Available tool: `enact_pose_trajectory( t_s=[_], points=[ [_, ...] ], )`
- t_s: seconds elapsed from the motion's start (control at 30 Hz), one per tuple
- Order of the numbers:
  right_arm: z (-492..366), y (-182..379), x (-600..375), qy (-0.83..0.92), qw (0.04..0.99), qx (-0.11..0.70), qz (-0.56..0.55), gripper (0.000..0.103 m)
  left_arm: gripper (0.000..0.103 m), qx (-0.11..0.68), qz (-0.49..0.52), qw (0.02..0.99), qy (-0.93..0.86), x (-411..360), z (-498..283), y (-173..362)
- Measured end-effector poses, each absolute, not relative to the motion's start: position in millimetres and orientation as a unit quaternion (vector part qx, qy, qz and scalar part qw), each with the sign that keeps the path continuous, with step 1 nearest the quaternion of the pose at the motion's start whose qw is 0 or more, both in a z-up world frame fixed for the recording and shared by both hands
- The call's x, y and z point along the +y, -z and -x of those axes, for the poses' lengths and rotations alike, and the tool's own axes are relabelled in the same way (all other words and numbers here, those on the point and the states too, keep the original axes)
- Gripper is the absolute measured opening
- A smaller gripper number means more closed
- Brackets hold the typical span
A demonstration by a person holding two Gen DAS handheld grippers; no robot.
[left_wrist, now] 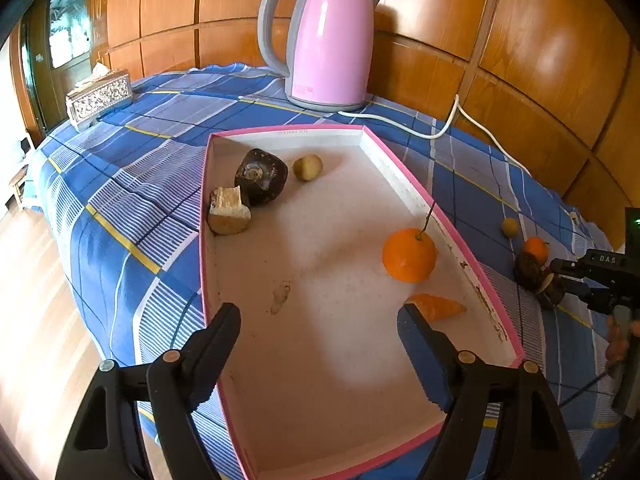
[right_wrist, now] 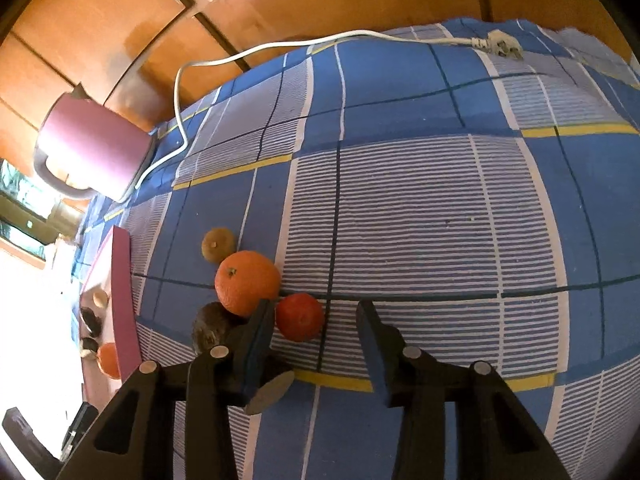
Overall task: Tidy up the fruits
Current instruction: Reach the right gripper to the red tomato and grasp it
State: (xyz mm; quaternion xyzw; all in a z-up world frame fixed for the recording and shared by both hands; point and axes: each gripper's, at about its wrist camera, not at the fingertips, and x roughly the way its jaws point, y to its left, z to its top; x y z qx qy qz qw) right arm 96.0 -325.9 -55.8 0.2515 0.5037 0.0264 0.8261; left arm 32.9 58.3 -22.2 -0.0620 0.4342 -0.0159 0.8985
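Wood-panelled walls back a table under a blue checked cloth, where a pink-rimmed tray holds an orange, an orange wedge, a dark fruit, a cut pale piece and a small yellowish fruit. Right of the tray, on the cloth, lie a large orange, a smaller red-orange fruit, a brown fruit and a greenish one; open cloth stretches beyond them. Behind the tray stand a pink kettle with its white cord and a tissue box; the left gripper hangs spread and empty above the tray, and the right gripper, also spread and empty, hovers beside the smaller red-orange fruit.
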Motion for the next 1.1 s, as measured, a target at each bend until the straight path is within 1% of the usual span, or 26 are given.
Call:
enact_pose_trajectory(
  t_s=[0.2, 0.37, 0.63, 0.7, 0.73, 0.77, 0.8, 0.93, 1.1],
  points=[
    [-96, 51, -341, -0.02, 0.819, 0.499, -0.284, 0.043, 0.081, 0.434, 0.066, 0.898, 0.017, 58, -33, 21],
    [-96, 48, -344, -0.021, 0.82, 0.494, -0.289, 0.043, 0.081, 0.436, 0.067, 0.897, 0.019, 58, -33, 20],
    [-105, 57, -321, -0.035, 0.813, 0.524, -0.252, 0.043, 0.082, 0.435, 0.069, 0.897, 0.018, 59, -34, 18],
    [-106, 55, -318, -0.038, 0.821, 0.515, -0.245, 0.043, 0.082, 0.432, 0.068, 0.899, 0.016, 60, -32, 16],
    [-105, 55, -317, -0.039, 0.822, 0.513, -0.245, 0.039, 0.082, 0.43, 0.068, 0.9, 0.014, 61, -32, 14],
    [-105, 55, -316, -0.041, 0.823, 0.512, -0.241, 0.028, 0.082, 0.43, 0.069, 0.9, 0.013, 63, -31, 14],
    [-104, 54, -315, -0.044, 0.825, 0.512, -0.234, 0.025, 0.082, 0.429, 0.07, 0.9, 0.011, 64, -30, 13],
    [-97, 53, -314, -0.041, 0.832, 0.506, -0.225, 0.025, 0.082, 0.428, 0.073, 0.901, 0.006, 69, -28, 12],
    [-86, 48, -328, -0.032, 0.839, 0.477, -0.26, 0.025, 0.082, 0.424, 0.073, 0.903, 0.0, 74, -24, 9]
  ],
)
